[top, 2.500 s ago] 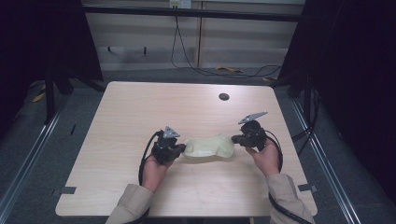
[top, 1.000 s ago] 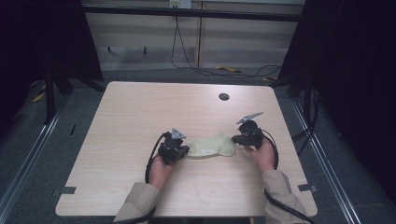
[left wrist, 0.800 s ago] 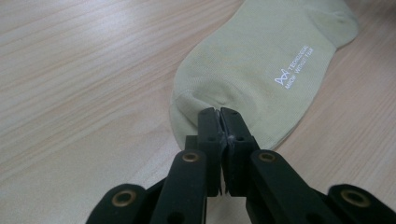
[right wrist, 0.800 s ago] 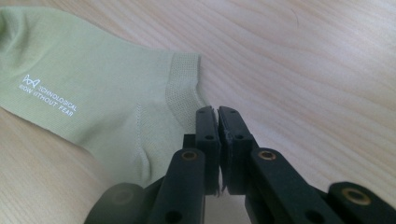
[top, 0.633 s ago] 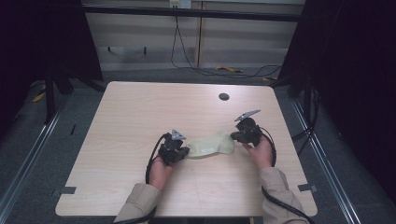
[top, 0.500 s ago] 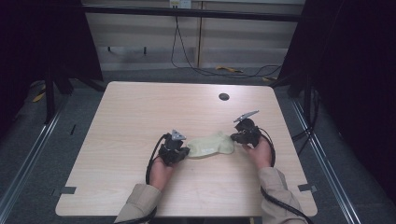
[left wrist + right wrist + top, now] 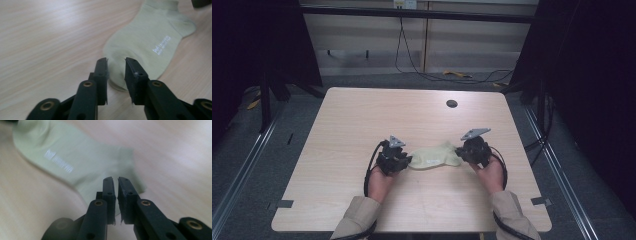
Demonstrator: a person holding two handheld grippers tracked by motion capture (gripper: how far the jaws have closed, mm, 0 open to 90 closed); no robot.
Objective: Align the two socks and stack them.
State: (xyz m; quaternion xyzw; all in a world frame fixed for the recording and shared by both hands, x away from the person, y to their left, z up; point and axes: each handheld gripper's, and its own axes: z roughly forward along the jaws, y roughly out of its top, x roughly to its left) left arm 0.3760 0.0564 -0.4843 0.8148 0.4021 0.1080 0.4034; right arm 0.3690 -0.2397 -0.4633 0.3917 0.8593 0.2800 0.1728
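A pale green ankle sock [image 7: 432,156] lies flat on the wooden table [image 7: 412,115], between the two hand-held grippers. My left gripper [image 7: 406,161] is at its toe end. In the left gripper view its jaws [image 7: 116,62] have just been opening and stand apart over the toe of the sock [image 7: 150,37] without pressing on it. My right gripper [image 7: 460,151] is at the cuff end. In the blurred right gripper view its jaws [image 7: 115,180] are nearly together on the edge of the sock [image 7: 62,152].
A small dark round hole [image 7: 451,103] sits in the tabletop toward the far right. Dark frame posts stand at both sides of the table, and cables lie on the floor beyond its far edge. Both forearms enter from the near edge.
The left gripper's jaws have parted and let go of the sock's toe, which now lies on the table. The right hand has shifted slightly, and the sock stays between the grippers.
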